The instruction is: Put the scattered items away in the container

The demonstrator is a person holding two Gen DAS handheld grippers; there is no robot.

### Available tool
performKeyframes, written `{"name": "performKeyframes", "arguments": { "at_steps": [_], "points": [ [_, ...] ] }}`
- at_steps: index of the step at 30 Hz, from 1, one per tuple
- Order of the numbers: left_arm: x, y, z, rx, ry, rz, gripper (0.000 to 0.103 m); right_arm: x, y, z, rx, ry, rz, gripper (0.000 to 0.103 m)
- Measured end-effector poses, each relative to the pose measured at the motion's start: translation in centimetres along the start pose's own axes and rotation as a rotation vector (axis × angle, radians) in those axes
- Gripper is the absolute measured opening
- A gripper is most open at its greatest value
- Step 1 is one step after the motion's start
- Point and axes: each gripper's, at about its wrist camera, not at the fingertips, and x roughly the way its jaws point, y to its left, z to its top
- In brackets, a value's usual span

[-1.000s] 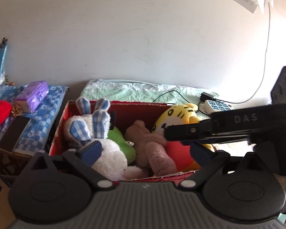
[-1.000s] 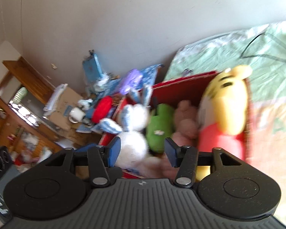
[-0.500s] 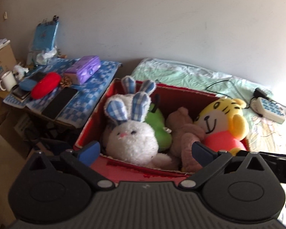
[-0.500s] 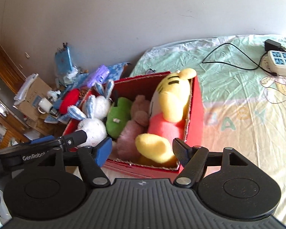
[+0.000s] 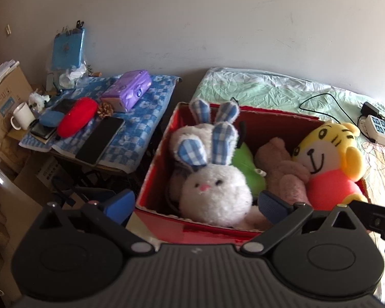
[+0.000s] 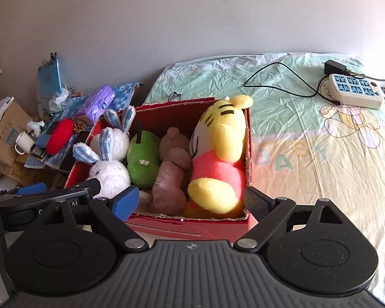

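Observation:
A red cardboard box (image 5: 156, 154) (image 6: 228, 231) sits on the bed. It holds a white rabbit with blue checked ears (image 5: 213, 192) (image 6: 110, 169), a green plush (image 5: 246, 169) (image 6: 143, 161), a brown bear (image 5: 282, 174) (image 6: 172, 177) and a yellow tiger in a red shirt (image 5: 328, 164) (image 6: 218, 159). My left gripper (image 5: 195, 205) is open and empty, just in front of the box's near wall. My right gripper (image 6: 190, 202) is open and empty, at the near wall beside the left one.
A side table with a blue checked cloth (image 5: 146, 110) stands left of the box, with a purple tissue pack (image 5: 128, 92), a red pouch (image 5: 77, 120), a phone (image 5: 100, 138) and a white mug (image 5: 21, 116). A power strip (image 6: 354, 95) and black cable (image 6: 277, 77) lie on the bedsheet.
Both grippers have drawn back and tilted down from the box, so the whole box and the side table show. The right gripper's fingers have spread wider.

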Motion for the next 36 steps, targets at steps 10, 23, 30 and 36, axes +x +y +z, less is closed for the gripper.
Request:
{"name": "performKeyframes", "arguments": {
  "at_steps": [10,23,30,36],
  "points": [
    [1.6,1.3,0.2,0.057,0.036,-0.007,0.102,1.1,2.3,-0.5,0.049,0.019,-0.118,0.091],
    [2.7,0.9,0.4,0.118,0.097,-0.019,0.102,1.4,2.9,-0.5,0.088,0.046,-0.192,0.091],
    [3.5,1.4,0.5,0.095,0.130,0.008,0.102,1.7,3.6,-0.4,0.078,0.058,-0.201,0.091],
    [3.5,1.8,0.3,0.098,0.131,0.008,0.102,2.0,4.5,-0.3,0.068,0.067,-0.198,0.091]
  ]
}}
